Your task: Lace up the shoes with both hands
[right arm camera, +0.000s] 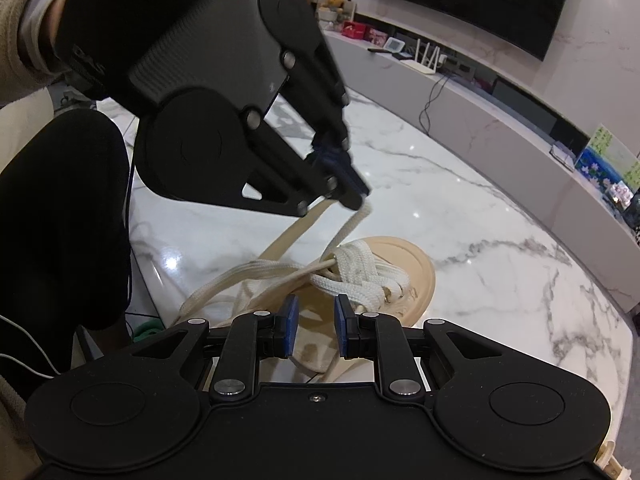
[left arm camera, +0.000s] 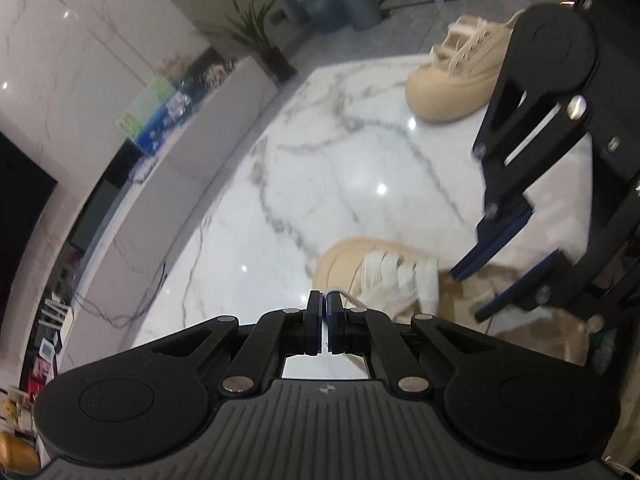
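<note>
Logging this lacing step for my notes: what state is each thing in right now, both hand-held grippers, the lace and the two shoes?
Left hand-held gripper: shut on the lace, raised above the near shoe.
Right hand-held gripper: open, holding nothing, over the near shoe.
Lace: one strand pulled up taut from the eyelets.
Near shoe: partly laced, on the table.
Far shoe: no lace in its eyelets, untouched.
</note>
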A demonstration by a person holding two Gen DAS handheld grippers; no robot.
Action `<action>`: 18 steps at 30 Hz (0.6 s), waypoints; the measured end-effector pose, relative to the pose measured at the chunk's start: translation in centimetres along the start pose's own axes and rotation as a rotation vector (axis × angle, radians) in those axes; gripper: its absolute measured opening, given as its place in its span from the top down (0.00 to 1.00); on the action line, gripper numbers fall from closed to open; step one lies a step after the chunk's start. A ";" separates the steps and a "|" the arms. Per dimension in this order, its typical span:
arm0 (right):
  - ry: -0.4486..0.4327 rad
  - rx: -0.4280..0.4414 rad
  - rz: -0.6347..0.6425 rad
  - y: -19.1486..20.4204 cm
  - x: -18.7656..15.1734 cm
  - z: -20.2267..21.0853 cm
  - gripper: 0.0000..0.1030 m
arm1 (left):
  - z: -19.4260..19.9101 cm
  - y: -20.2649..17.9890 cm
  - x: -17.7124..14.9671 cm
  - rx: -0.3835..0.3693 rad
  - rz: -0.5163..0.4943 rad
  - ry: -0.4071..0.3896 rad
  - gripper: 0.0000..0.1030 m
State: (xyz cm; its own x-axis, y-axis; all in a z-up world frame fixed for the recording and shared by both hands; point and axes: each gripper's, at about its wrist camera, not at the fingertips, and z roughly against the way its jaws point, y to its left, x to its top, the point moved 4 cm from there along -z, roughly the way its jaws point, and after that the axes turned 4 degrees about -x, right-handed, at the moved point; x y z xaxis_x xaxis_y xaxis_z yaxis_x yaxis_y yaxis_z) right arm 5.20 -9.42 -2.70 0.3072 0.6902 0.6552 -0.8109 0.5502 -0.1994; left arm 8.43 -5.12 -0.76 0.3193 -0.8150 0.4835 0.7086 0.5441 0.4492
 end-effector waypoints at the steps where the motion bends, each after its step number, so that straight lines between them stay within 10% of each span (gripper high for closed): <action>1: -0.001 -0.004 -0.001 0.0 0.0 0.1 0.84 | 0.4 -0.3 0.3 0.000 -0.014 -0.017 0.98; 18: 0.010 -0.076 -0.016 -0.3 -0.7 1.9 0.82 | 2.7 -3.9 2.7 -0.084 -0.111 -0.115 0.98</action>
State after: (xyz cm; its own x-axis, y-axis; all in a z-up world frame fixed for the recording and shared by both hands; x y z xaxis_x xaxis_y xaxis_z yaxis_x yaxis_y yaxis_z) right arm 4.25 -10.97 -1.69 0.3251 0.6856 0.6513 -0.7659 0.5949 -0.2439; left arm 4.78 -8.93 0.85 0.1655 -0.8386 0.5190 0.7873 0.4293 0.4426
